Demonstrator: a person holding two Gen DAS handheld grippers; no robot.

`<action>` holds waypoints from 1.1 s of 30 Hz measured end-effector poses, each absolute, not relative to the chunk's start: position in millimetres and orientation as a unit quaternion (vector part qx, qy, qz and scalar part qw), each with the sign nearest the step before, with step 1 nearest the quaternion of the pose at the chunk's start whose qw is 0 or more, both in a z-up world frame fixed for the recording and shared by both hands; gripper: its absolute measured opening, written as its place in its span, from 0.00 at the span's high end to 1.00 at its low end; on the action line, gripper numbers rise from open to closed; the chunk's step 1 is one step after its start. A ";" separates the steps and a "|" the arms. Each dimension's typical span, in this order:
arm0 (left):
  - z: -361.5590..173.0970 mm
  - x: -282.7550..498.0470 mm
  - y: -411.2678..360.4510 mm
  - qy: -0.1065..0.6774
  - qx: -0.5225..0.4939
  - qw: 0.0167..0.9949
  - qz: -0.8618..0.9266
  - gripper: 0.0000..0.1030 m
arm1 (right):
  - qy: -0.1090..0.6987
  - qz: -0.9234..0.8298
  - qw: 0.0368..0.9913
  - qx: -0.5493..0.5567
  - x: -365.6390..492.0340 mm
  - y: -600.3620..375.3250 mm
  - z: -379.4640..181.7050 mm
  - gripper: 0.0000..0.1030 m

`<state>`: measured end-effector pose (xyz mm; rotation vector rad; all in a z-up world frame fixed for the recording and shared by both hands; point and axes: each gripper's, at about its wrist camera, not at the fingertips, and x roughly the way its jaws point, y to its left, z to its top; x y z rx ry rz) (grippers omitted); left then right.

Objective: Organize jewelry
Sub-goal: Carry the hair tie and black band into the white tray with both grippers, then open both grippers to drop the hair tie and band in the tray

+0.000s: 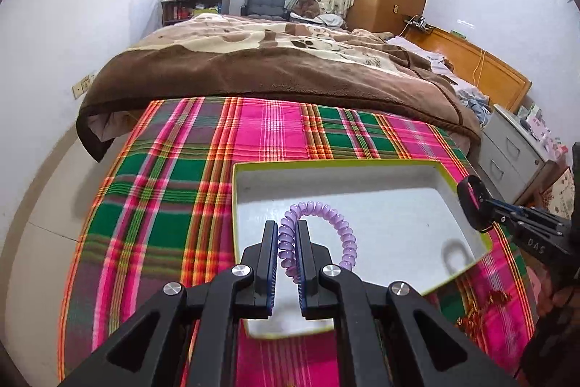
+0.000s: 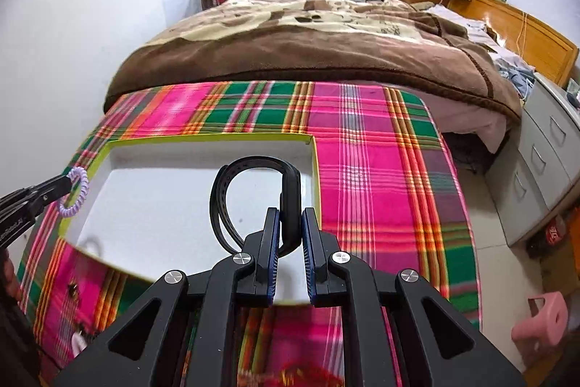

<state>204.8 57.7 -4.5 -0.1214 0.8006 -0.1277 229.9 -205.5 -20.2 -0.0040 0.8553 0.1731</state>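
Note:
A shallow white box with a yellow-green rim lies on the plaid cloth. My left gripper is shut on a purple spiral coil band, which loops out over the box floor. That gripper with its band also shows at the left edge of the right wrist view. My right gripper is shut on a black wristband above the box. The right gripper enters the left wrist view at the box's right rim.
A brown blanket covers the bed beyond the cloth. Small gold and red trinkets lie on the cloth near the box's near right corner. Grey drawers and a pink stool stand on the right.

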 end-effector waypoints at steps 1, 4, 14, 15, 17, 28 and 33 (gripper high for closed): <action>-6.9 210.2 58.7 0.393 -0.061 0.915 -0.065 0.91 | 0.418 0.083 0.905 -0.002 233.5 -205.0 -22.6 0.88; -14.4 221.7 56.8 0.403 -0.051 0.912 -0.055 0.91 | 0.431 0.080 0.899 -0.001 244.2 -202.8 -32.1 0.88; -33.1 250.4 53.1 0.425 -0.055 0.902 -0.053 0.91 | 0.450 0.069 0.890 -0.021 264.1 -192.1 -47.5 0.88; -35.3 252.3 52.2 0.430 -0.056 0.900 -0.054 0.91 | 0.451 0.070 0.890 -0.023 265.6 -189.8 -48.4 0.88; -38.8 255.9 50.5 0.435 -0.054 0.897 -0.056 0.91 | 0.452 0.069 0.889 -0.025 266.3 -187.0 -50.1 0.88; -50.8 263.9 50.0 0.450 -0.057 0.890 -0.053 0.91 | 0.456 0.074 0.887 -0.021 271.5 -188.8 -54.9 0.88; -51.1 264.8 49.3 0.453 -0.056 0.888 -0.055 0.91 | 0.453 0.075 0.888 -0.020 270.5 -189.6 -55.4 0.88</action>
